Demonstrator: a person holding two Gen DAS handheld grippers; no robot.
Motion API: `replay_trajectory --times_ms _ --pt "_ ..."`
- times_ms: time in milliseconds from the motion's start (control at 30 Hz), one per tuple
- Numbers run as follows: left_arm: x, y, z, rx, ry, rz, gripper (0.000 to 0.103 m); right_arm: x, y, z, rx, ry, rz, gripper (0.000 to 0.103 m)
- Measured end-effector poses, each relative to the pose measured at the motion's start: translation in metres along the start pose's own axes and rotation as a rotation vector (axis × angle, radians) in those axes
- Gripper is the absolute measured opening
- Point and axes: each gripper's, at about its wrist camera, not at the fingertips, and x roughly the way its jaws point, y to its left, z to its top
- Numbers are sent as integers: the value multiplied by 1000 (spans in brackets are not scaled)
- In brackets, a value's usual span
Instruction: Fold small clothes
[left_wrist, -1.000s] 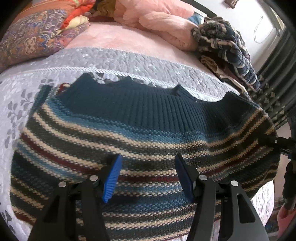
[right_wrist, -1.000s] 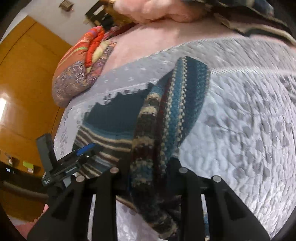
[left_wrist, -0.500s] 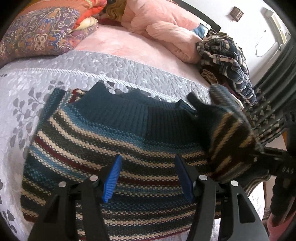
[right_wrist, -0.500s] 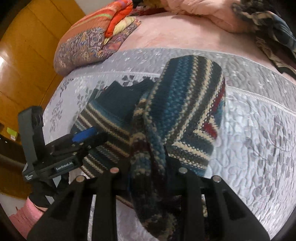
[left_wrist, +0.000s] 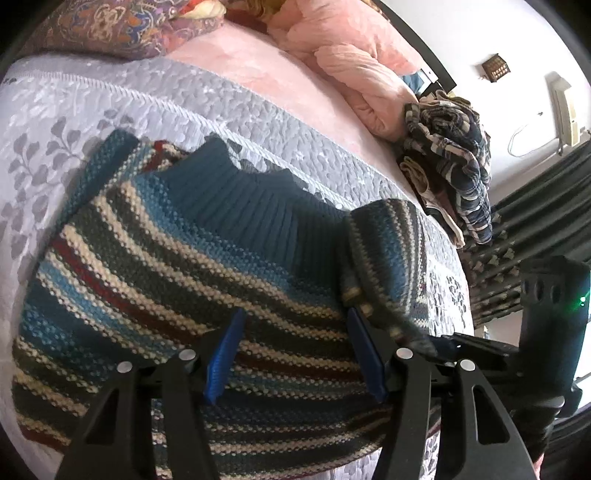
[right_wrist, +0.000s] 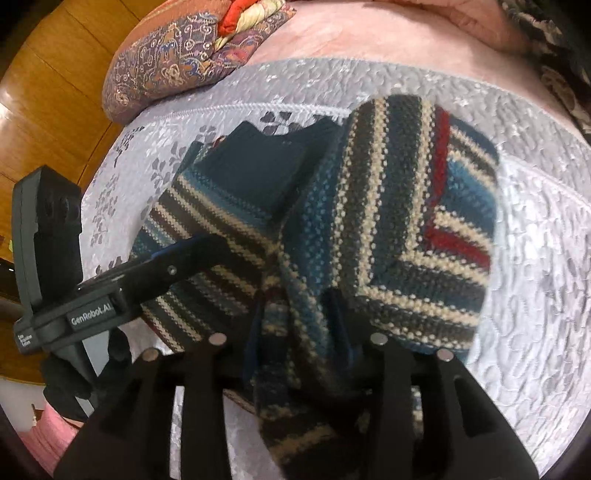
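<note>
- Your right hand-held gripper (right_wrist: 299, 325) pinches the sweater's (left_wrist: 166, 266) sleeve (right_wrist: 388, 206), lifted.
- Your left hand-held gripper (left_wrist: 295, 354) hovers spread.
- Clothes pile (left_wrist: 450, 155) lies well apart.

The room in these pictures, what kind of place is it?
Most likely a bedroom: a bed with a grey quilted cover, a patterned pillow and pink bedding at its head.

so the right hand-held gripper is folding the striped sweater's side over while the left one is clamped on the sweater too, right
Not quite. The left hand-held gripper is open, its blue pads apart above the striped sweater, as the left wrist view shows. The right hand-held gripper does grip the sweater's side and folds it over.
</note>
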Motion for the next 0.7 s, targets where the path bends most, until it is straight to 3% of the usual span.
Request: replay_trajectory --times_ms 100,167,267,333,500,633,700 --pt "4 2 0 -18 18 -27 59 2 2 1 26 10 59 56" --pt "6 2 1 -32 29 -53 59 -3 -1 2 70 22 103 56" --pt "10 0 1 -37 43 -90 59 -23 -11 -1 153 28 255 55" --pt "12 -3 1 -36 49 -109 59 -40 -15 -6 167 4 280 55" --pt "22 -10 -1 -32 66 -155 59 -64 -38 -21 185 -52 144 55" --pt "33 -17 -2 -25 91 -169 59 -56 -65 -36 204 -37 27 54" --pt "37 -19 -2 -27 98 -187 59 -50 -72 -42 213 -29 13 54"
